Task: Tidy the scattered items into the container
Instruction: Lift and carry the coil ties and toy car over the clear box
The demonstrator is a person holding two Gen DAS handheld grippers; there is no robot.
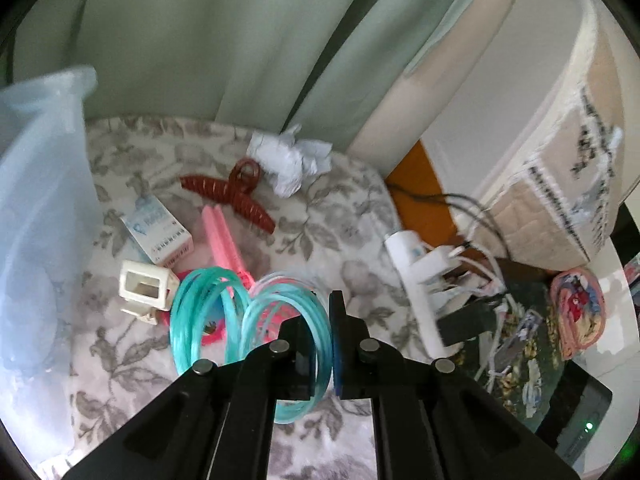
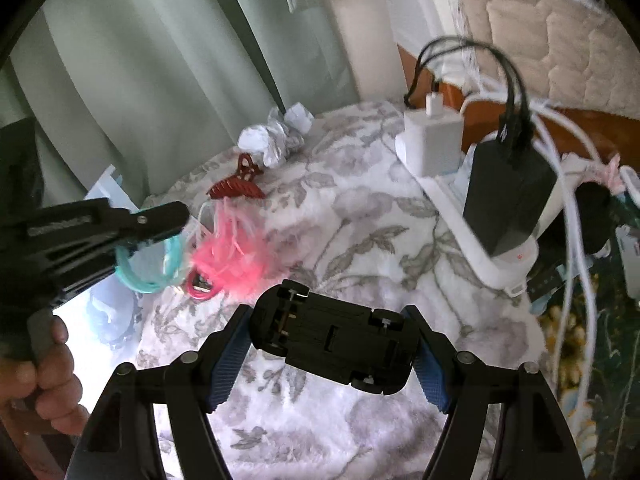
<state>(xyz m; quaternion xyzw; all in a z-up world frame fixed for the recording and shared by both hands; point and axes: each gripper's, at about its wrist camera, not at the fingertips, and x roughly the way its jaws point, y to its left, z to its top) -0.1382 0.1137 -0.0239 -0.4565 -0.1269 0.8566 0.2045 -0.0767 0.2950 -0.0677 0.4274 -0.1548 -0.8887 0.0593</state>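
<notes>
Translucent pale-blue plastic container (image 1: 36, 208) fills the far left of your left wrist view, its wall rising beside the clutter on the grey-and-white floral blanket (image 1: 344, 216).

Your left gripper (image 1: 320, 344) is clamped on a bundle of teal plastic bangles (image 1: 288, 320), one black finger threaded through the rings and the blue-padded finger pressing from the right; more teal rings stand just to the left, touching the first set. Beyond them lie a pink ridged plastic comb (image 1: 224, 240), a dark red claw hair clip (image 1: 228, 194), a small white-and-blue cardboard box (image 1: 158, 228) and a white open-sided plastic cube (image 1: 146, 288), all close together. A crumpled ball of white paper (image 1: 290, 160) sits at the far edge near the pale green curtain (image 1: 200, 40).

Your right gripper (image 2: 332, 344) holds a black toy car (image 2: 332, 338) upside down, wheels up, squeezed end to end between its blue-ribbed pads (image 2: 230, 356), above the blanket in the near middle. A pink fluffy feather tuft (image 2: 236, 256) lies just beyond it, beside the bangles.

At right, a white power strip (image 2: 460, 232) carries a white charger block (image 2: 434, 142) and a black adapter (image 2: 508, 196), with white and black cables trailing off.
</notes>
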